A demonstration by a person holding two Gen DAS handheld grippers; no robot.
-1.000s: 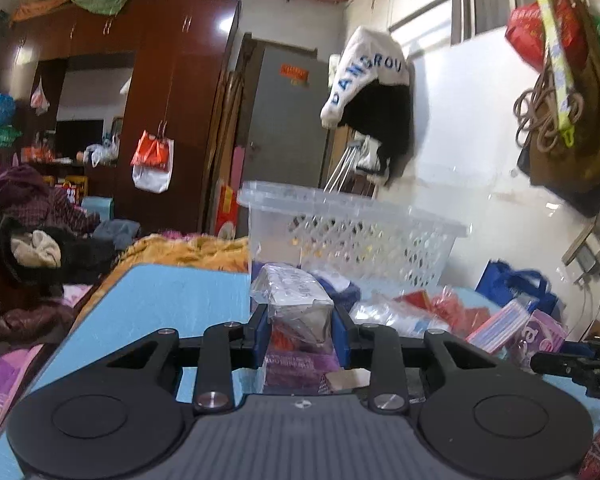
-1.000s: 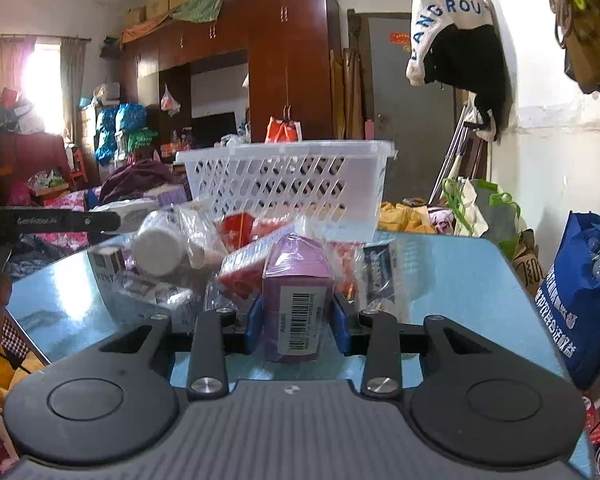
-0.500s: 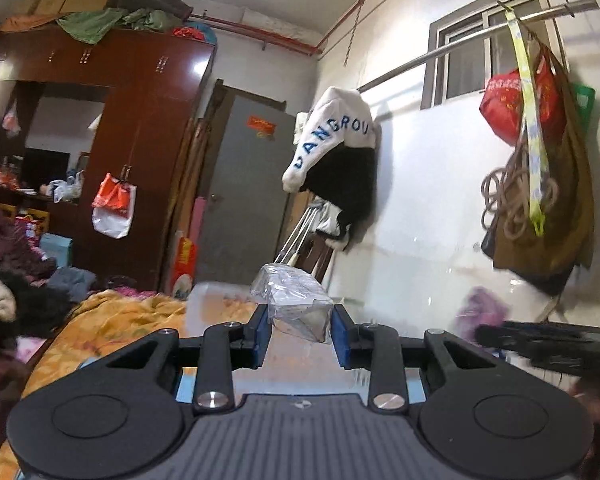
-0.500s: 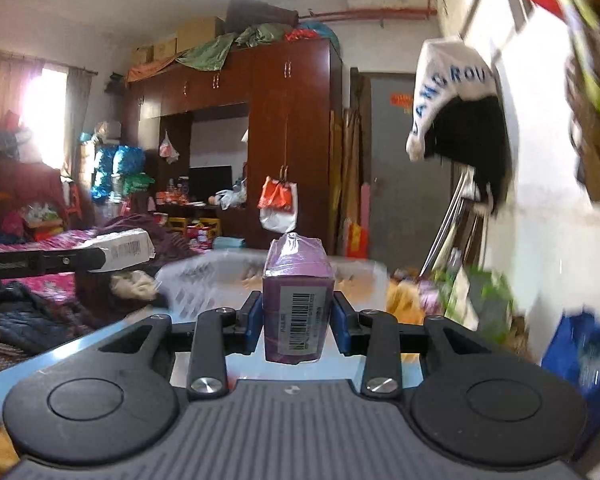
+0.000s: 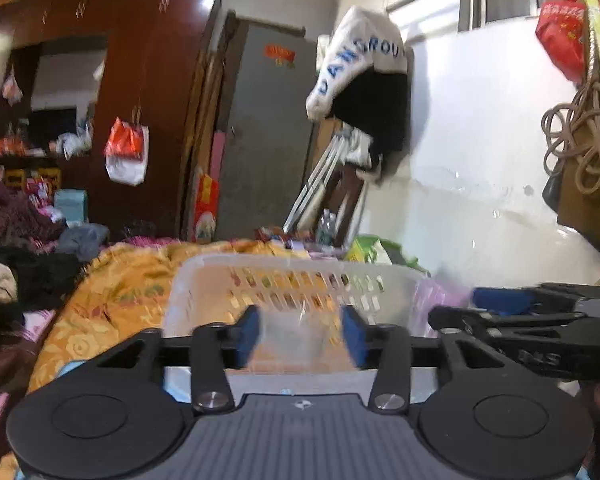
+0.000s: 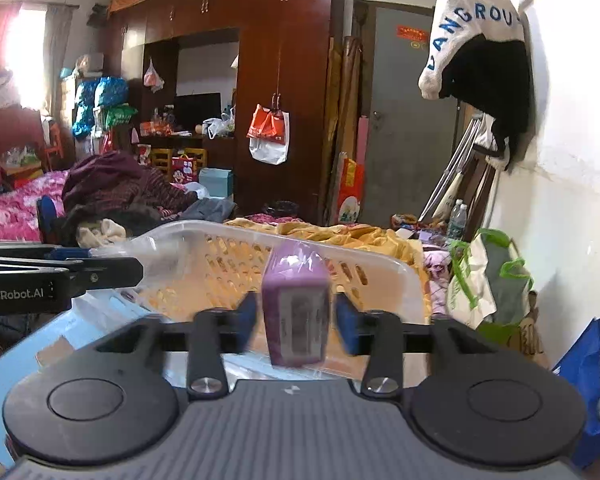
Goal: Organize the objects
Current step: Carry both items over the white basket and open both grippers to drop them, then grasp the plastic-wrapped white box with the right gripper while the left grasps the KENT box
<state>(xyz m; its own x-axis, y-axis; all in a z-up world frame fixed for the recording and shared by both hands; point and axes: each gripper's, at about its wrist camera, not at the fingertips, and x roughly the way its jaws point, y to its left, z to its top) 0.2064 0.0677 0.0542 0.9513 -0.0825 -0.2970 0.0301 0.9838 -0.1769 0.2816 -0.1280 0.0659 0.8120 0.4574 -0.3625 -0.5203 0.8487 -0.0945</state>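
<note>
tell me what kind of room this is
Most likely a lived-in, cluttered bedroom in a home. A tall dark wooden wardrobe lines the back wall, a bed with a pink floral cover sits at the left, and clothes are heaped on it.

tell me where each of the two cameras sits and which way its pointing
Left wrist: on the left gripper, looking along its open, empty fingers into the white basket; the right gripper shows at its right edge.
Right wrist: on the right gripper, looking forward past the purple pack between its fingers; the left gripper shows at left.
Shared: basket, wardrobe, grey door, hanging white garment.
</note>
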